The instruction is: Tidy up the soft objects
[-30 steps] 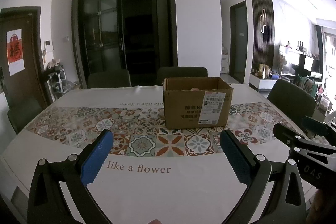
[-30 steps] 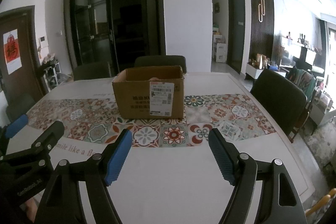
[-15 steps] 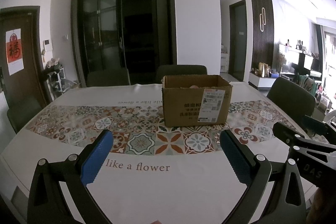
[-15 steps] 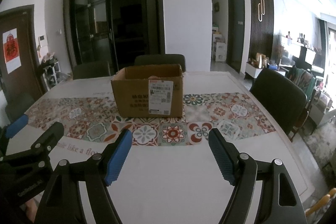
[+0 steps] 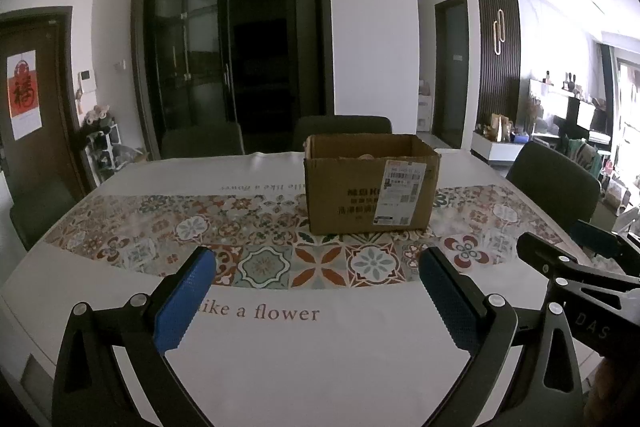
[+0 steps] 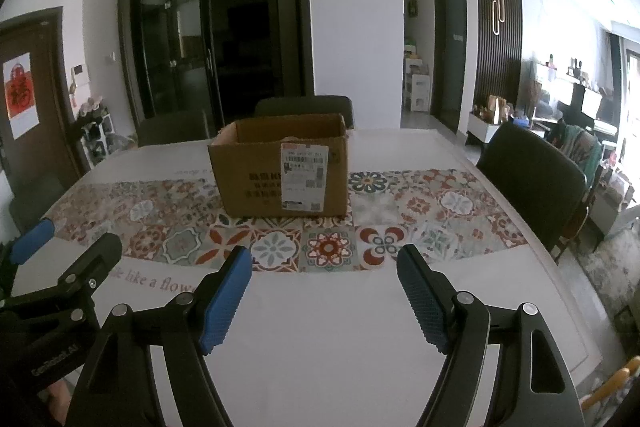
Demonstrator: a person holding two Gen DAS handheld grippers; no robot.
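1. I have the left gripper [image 5: 312,291] low over the near, white part of the table [image 5: 304,355], at about 6 o'clock in its own view. Its blue pads [image 5: 182,301] stand wide apart with nothing between them.

2. My right gripper [image 6: 324,293] hangs just beside it, to the right, at the same height. It is likewise spread wide and carries nothing; its fingers [image 6: 424,305] frame bare cloth.

3. The cardboard box [image 5: 370,183] stands upright on the patterned tile band of the tablecloth [image 5: 256,223], well ahead of both grippers: at about 1 o'clock from the left one, at 12 o'clock from the right one. Its top is open, flaps out of the way, and a white shipping label [image 6: 305,173] faces me.

4. Contents: over the near rim I catch only a small pale, rounded shape [image 5: 366,157] inside. I cannot tell what it is or how many things lie under it. I see no soft objects loose on the table.

5. My judgement of the step in hand: either nothing is left outside to put away, or the soft things must come out of the box.

6. To do it well, I would lift before going forward, so the fingers clear the near wall, and come down from above.

7. I would keep the jaws wide until the pads straddle the soft thing, then close gently; one hand can steady the box, which looks light enough to slide.
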